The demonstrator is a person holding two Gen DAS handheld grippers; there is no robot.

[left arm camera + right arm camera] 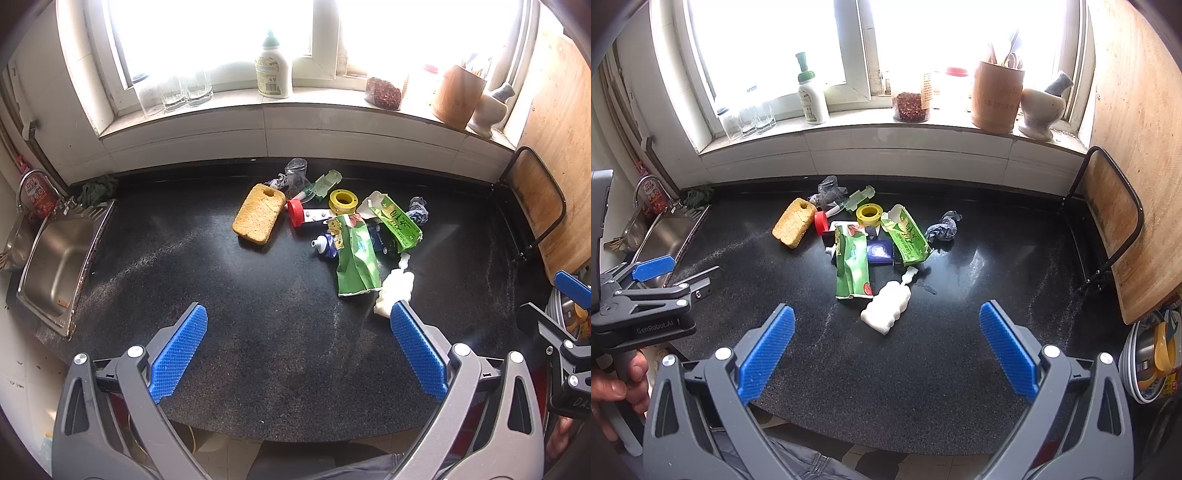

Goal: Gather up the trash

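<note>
A heap of trash lies on the black countertop (221, 288) near the back wall: a yellow sponge (258, 214), a red cap (295, 212), a yellow tape reel (343, 201), a flattened green pouch (356, 256), a green carton (397, 221), a crumpled dark wrapper (419, 210) and a squashed white bottle (395, 290). The same sponge (794, 222), pouch (851, 266), carton (907, 236) and white bottle (886, 306) show in the right wrist view. My left gripper (297, 314) is open, short of the heap. My right gripper (886, 314) is open too, just before the white bottle.
A steel sink (59, 266) sits at the left. On the windowsill stand glasses (177, 92), a soap bottle (273, 70), a jar (384, 92), a wooden utensil holder (458, 96) and a mortar (489, 107). A cutting board in a rack (1115, 210) stands right; stacked bowls (1148, 362) beside it.
</note>
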